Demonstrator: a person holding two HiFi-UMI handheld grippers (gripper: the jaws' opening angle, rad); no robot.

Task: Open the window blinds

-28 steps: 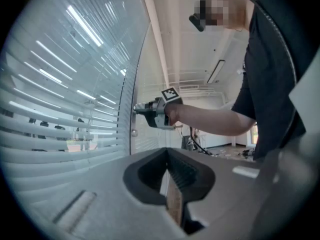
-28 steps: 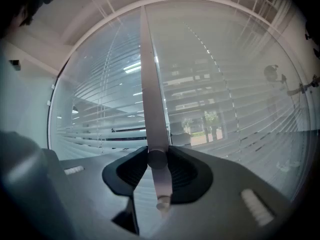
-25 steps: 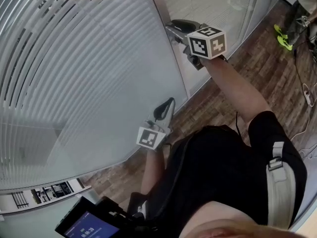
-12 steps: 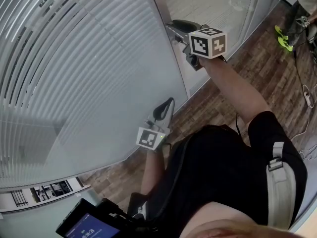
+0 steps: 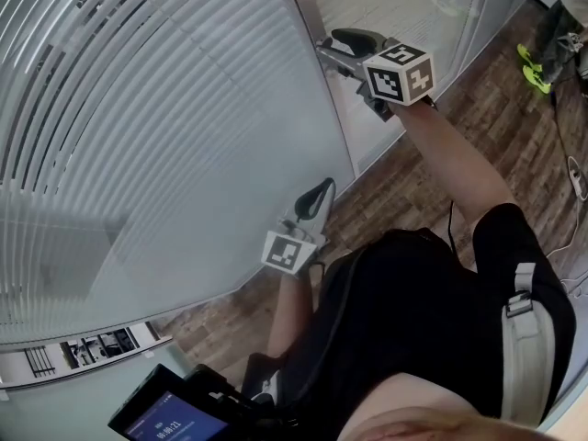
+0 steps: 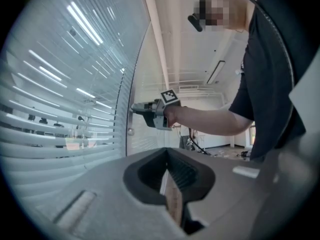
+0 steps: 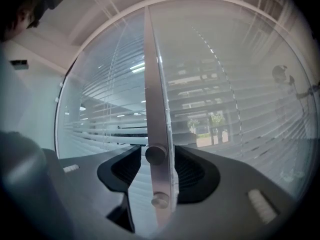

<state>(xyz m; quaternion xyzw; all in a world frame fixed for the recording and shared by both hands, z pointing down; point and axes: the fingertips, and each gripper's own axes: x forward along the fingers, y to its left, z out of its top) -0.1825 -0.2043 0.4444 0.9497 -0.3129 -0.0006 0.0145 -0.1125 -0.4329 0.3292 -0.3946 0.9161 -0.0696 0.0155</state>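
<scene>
- Grey slatted blinds [image 5: 138, 136] behind glass [image 5: 276, 200] fill my head view from 8 to 12 o'clock. Strips of the room beyond show between the slats.
- Between two panes stands a metal post [image 7: 155, 84], running from 6 to 12 o'clock in the right gripper view. It carries a round knob [image 7: 155, 154], with a second knob [image 7: 160, 200] below it toward 6 o'clock.
- At 1 o'clock in the head view my right gripper [image 5: 342, 44] points level at the post. Its jaws have just been opening and stand apart on either side of the knob, pads off it.
- Near centre, my left gripper [image 5: 320, 191] has its jaws together, close to the glass.
- Wooden floor [image 5: 413, 173] lies toward 3 o'clock.
</scene>
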